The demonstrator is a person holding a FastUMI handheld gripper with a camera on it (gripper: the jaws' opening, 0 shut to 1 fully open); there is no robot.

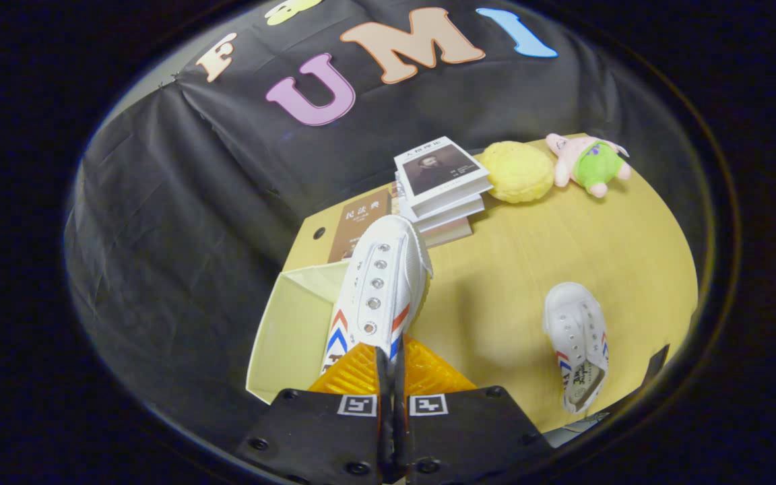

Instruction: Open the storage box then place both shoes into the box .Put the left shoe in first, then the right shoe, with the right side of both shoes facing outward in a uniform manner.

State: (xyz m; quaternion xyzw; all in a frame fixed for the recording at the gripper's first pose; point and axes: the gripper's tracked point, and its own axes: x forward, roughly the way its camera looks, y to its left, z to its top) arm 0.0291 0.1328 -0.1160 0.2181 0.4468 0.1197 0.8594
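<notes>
Storage box (292, 323) sits at the table's near left corner, open, pale cream, smooth flat walls, thin rigid-looking panels; the held shoe hangs over its right wall. Gripper (391, 367) fingers are clenched on a white shoe (381, 283), pinching it near the heel/collar end, jaws almost fully together with just a thin bit of upper between them; toe points away from the fingers toward the books. Held shoe: white canvas-like upper, row of round metal eyelets, no laces visible, red and blue chevron stripes on both sides, rounded rubber toe cap. Beyond it a brown book (359, 232) lies flat on the table with light characters on the cover, too small to read. Right of that a stack of books (440, 188), top one white-edged with a dark portrait cover, title text illegible. Next a yellow plush (517, 172), round, bumpy, knitted-looking texture, touching the stack's right side. Then a pink plush toy (587, 164) with a green body, lying on its side at the far edge. Second white shoe (580, 343) lies flat on the wooden table (496, 283) well right of the fingers, same eyelets and red/blue stripes, printed insole logo not readable. Table is light wood grain, with a small dark round hole near the brown book
</notes>
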